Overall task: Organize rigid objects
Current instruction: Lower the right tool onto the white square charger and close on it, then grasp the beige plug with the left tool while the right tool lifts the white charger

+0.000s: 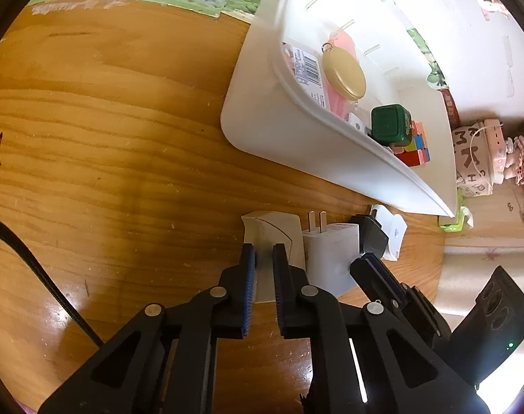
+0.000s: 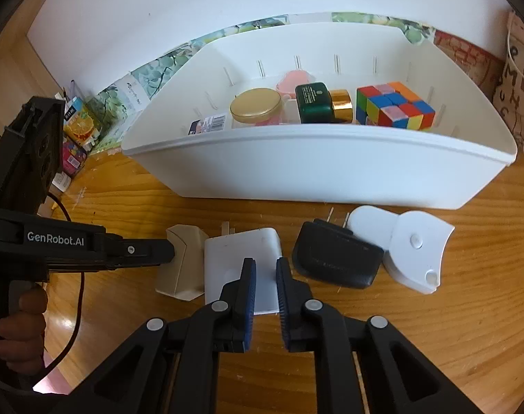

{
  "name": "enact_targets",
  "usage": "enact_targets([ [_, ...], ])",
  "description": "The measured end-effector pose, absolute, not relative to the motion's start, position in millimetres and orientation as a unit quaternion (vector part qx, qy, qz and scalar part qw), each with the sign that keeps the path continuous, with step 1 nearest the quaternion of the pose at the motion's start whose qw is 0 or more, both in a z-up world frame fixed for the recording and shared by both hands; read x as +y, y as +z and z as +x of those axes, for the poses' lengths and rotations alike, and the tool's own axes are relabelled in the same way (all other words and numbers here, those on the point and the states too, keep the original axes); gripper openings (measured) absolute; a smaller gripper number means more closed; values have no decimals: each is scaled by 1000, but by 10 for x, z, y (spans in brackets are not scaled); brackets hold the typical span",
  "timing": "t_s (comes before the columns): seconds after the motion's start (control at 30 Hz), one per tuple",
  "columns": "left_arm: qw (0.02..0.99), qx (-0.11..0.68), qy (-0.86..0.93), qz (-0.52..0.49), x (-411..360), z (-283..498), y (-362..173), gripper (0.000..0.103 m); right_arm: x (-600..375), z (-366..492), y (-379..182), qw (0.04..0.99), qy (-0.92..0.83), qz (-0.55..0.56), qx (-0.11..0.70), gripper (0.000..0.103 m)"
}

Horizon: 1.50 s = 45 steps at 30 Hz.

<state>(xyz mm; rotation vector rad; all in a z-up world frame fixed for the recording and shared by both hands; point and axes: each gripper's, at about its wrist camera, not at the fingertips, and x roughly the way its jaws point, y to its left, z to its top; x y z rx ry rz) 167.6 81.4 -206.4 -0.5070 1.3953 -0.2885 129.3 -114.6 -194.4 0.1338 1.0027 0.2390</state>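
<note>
Wooden bench (image 2: 434,327) carries everything I am working on, its grain running across under both my tools. My left jaws (image 1: 263,258) are closed on a beige wedge-shaped block (image 1: 272,231), the blue-ribbed pads pressing its sides while it still sits on the bench. My right jaws (image 2: 265,272) are closed on the white charger (image 2: 243,252) lying just beside that block, its two prongs pointing toward the bin. No earlier look is at hand, so I tell only how they stand: both nearly shut, each with its thing between the pads.

To the right of the charger lies a black plug adapter (image 2: 338,258), also with prongs toward the bin, and touching it on its far side a white rounded device (image 2: 417,245) with a small button on top. These four lie in a row along the near wall of the white plastic bin (image 2: 317,169), close to it but apart from it.

Inside the bin I see a jar with a gold lid (image 2: 257,107), a pink thing (image 2: 294,79) behind it, a dark green bottle with a gold cap (image 2: 313,103) on its side, and a colour puzzle cube (image 2: 394,107) toward the right end. A labelled packet (image 2: 210,124) lies at the left end.

From the right camera my left tool shows from the side, with a hand (image 2: 19,327) wrapped round its grip. Juice cartons (image 2: 79,124) stand at the far left corner of the bench, by the wall.
</note>
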Motion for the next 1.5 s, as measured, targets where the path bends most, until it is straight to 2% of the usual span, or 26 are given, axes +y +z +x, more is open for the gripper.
enact_targets([
  [0.07, 727, 634, -130, -231, 808, 1673, -2066, 11, -1142, 1279, -1939, 868, 114, 64, 480, 15],
  [0.2, 727, 636, -129, -224, 762, 1669, -2059, 12, -1126, 1241, -1927, 865, 127, 69, 480, 40],
  [0.23, 727, 637, -130, -221, 748, 1673, -2058, 12, -1118, 1238, -1922, 866, 128, 69, 478, 43],
  [0.3, 725, 641, -130, -216, 719, 1682, -2069, 20, -1101, 1228, -1911, 867, 130, 68, 476, 44],
  [0.33, 724, 643, -129, -214, 707, 1686, -2076, 22, -1097, 1226, -1914, 867, 130, 67, 477, 47],
  [0.4, 725, 646, -124, -206, 680, 1693, -2083, 33, -1091, 1227, -1927, 864, 132, 69, 480, 53],
  [0.53, 726, 650, -118, -192, 634, 1726, -2093, 41, -1058, 1238, -1950, 860, 133, 67, 488, 54],
  [0.6, 726, 652, -115, -185, 607, 1750, -2102, 51, -1038, 1254, -1972, 857, 134, 65, 494, 54],
  [0.67, 727, 654, -113, -178, 583, 1776, -2115, 57, -1023, 1268, -1995, 853, 138, 65, 499, 54],
  [0.73, 728, 654, -112, -173, 560, 1802, -2122, 59, -997, 1278, -2008, 851, 141, 61, 502, 58],
  [1.37, 754, 651, -71, -56, 73, 1995, -2074, 61, -891, 1462, -2188, 837, 147, 45, 525, 58],
  [1.5, 751, 656, -59, -35, -60, 1980, -2078, 58, -957, 1454, -2182, 837, 153, 48, 523, 58],
])
